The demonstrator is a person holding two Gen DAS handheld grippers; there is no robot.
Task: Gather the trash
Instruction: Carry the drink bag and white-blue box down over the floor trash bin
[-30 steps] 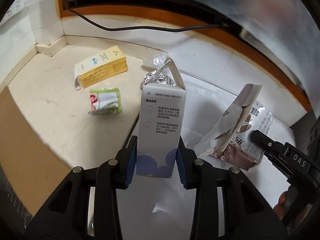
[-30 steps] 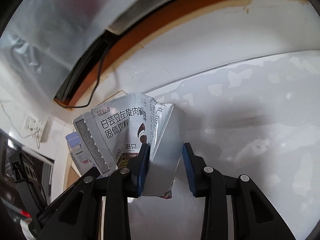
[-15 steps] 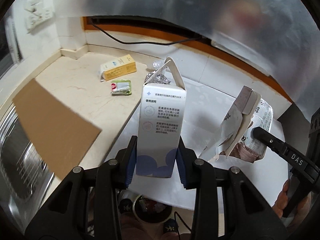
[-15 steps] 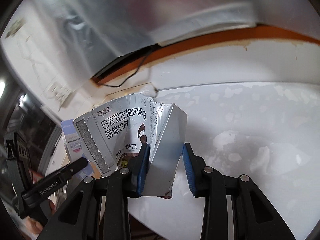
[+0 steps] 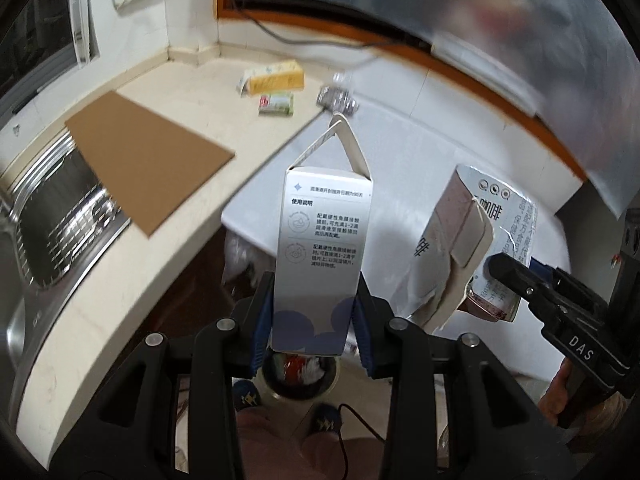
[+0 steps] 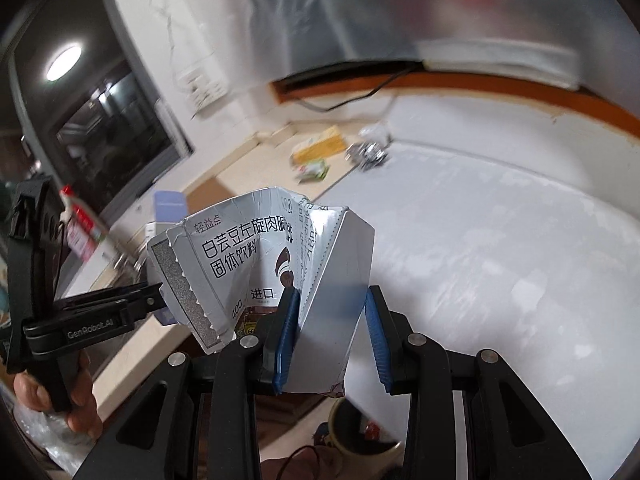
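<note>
In the left wrist view, our left gripper clamps the base of a white carton, its blue pads pressed on both sides; the carton stands upright with its top flap open. Directly below the carton, past its bottom edge, we see a round bin with scraps inside, and below that the person's shoes on the floor. To the right of the carton, the right gripper holds a torn silver pouch at about the same height. Beyond the carton, on the beige counter, lie a yellow box, a small green packet just beside it, and a crumpled foil wrapper at the counter's edge. A brown cardboard sheet lies left of the carton, reaching over the steel sink. Nothing stands between the carton and the bin.

In the right wrist view, our right gripper is closed on the folded silver pouch, the left pad biting into the fold; on the right side we cannot tell whether the pad touches. Just below the pouch, the bin's rim shows. Left of the pouch, the left gripper and the hand holding it appear, with part of the carton behind the pouch. Far beyond the pouch, the yellow box, the packet and the foil wrapper are blurred.
</note>
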